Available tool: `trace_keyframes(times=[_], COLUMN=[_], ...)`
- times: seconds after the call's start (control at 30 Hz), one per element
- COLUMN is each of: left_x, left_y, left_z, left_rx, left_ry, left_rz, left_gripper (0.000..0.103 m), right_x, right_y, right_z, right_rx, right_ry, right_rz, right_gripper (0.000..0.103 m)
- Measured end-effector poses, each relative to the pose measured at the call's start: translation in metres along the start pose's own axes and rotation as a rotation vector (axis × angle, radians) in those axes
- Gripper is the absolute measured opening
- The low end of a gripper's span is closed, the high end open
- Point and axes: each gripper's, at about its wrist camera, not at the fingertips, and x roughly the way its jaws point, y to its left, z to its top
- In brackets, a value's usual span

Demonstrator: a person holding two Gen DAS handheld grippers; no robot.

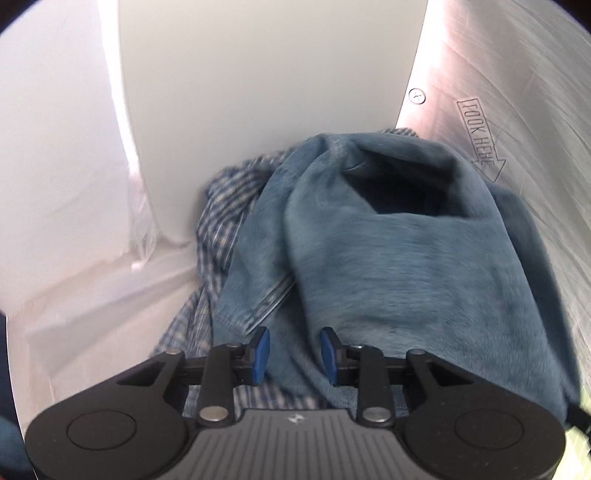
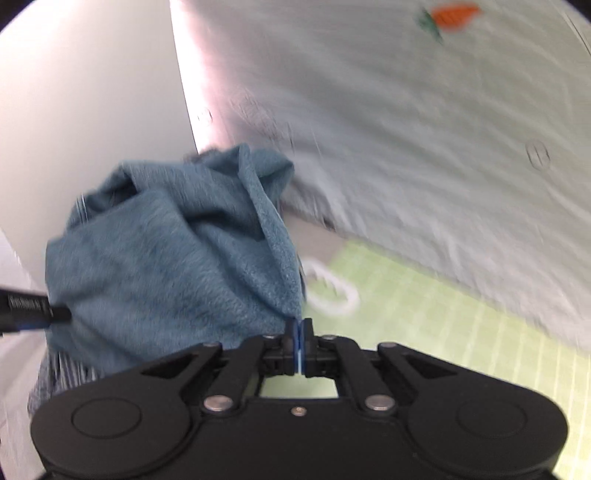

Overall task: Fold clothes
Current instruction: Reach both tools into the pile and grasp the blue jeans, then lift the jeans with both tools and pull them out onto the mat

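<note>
Pinching blue garment [image 2: 166,258], apparently: right hand-held gripper [image 2: 299,332].

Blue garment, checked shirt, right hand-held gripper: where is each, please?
blue garment [image 1: 399,258], left wrist view, its broad front.
checked shirt [image 1: 218,206], left wrist view, bunched part beside the blue.
right hand-held gripper [image 2: 299,332], right wrist view, between fingertips.

a white panel [image 1: 258,92] is seen standing upright at the back. beside it, a plastic sheet [image 1: 517,74] is printed with an arrow and lettering [image 1: 480,136]. a green gridded mat [image 2: 424,302] is laid below, and a white ring [image 2: 332,288] rests on it. an orange and green mark [image 2: 448,14] is blurred.
</note>
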Motion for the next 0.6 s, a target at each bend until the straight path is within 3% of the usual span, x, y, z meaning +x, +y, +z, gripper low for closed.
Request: trace_keyframes(times=[0.07,0.1,0.13,0.2,0.33,0.6], left_x=[-0.002,-0.004,-0.005,-0.007,-0.009,0.05], left_y=[0.006,0.009,0.012,0.017,0.027,0.009], left_z=[-0.001,-0.001,-0.002,-0.003,0.001,0.045], left_rx=[-0.026,-0.04,-0.053,-0.079,-0.139,-0.225], left_ry=[-0.003,-0.004,-0.005,-0.008,-0.017,0.008], left_rz=[-0.007,-0.01,-0.014,-0.021,-0.039,-0.043], left_gripper=[0.045,0.052,0.057,0.062,0.078,0.08], right_x=[-0.011,-0.017,-0.023,-0.028,0.016,0.114], right_y=[-0.009,-0.014,-0.019,-0.026,-0.021,-0.013], right_z=[-0.011,-0.016,-0.022,-0.026,0.004,0.031], right_rx=[0.018,0.027,0.036,0.05,0.01,0.002], right_ry=[0.017,0.026,0.034,0.04,0.033,0.111], right_rz=[-0.019,-0.028,-0.038,-0.046,-0.001,0.035], right_gripper=[0.005,0.015,0.033,0.049,0.05,0.056])
